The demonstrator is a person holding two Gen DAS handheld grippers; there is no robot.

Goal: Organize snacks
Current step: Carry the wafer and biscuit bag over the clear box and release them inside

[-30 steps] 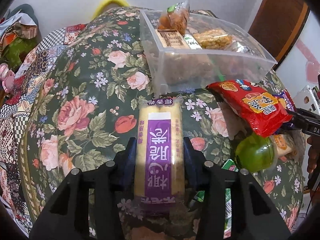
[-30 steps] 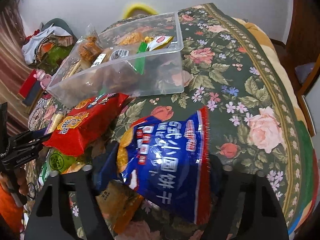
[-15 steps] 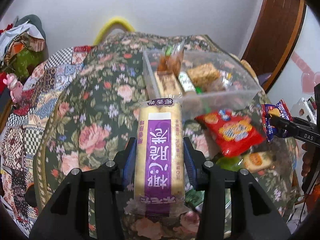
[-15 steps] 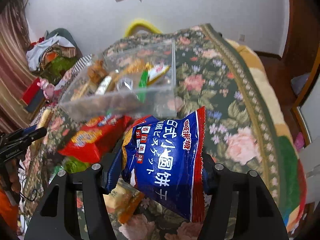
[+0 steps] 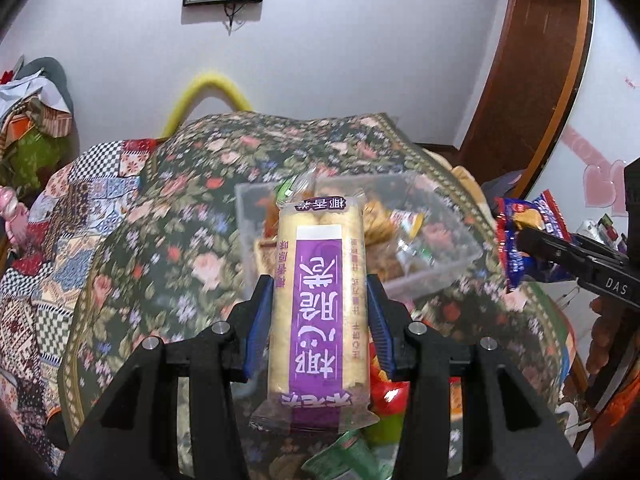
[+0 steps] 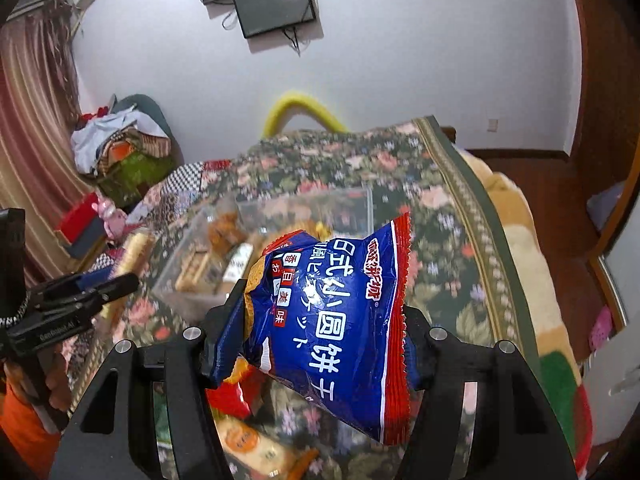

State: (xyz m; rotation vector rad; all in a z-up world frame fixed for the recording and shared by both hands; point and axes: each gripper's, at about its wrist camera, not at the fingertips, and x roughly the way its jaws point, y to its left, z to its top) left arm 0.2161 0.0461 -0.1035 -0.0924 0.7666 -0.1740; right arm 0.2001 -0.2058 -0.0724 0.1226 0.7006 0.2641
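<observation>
**Floral bedspread, two packets lifted toward the clear bin**

Floral bedspread point(image 5: 168, 264) fills the scene, and on it, at the far middle, sits the clear plastic bin point(image 5: 452, 236), already partly filled with wrapped snacks. The left gripper point(image 5: 318, 320) has its jaws pressed on the sides of a long yellow-and-purple wafer packet point(image 5: 318, 300), held in the air in front of the bin. The right gripper point(image 6: 320, 336) has its jaws closed on a blue biscuit bag point(image 6: 332, 320), having just tightened on it; the bag hangs raised, near the bin's right end.

By my reading the job is well underway: several snacks are binned, two are in transit, and more wait on the bedspread, among them a red bag point(image 6: 232, 396) and an orange-labelled packet point(image 6: 256, 444).

Both held packets hide much of the bin's contents and the loose pile, the bedspread is motion-blurred, and what lies beneath the grippers is cut off.
</observation>
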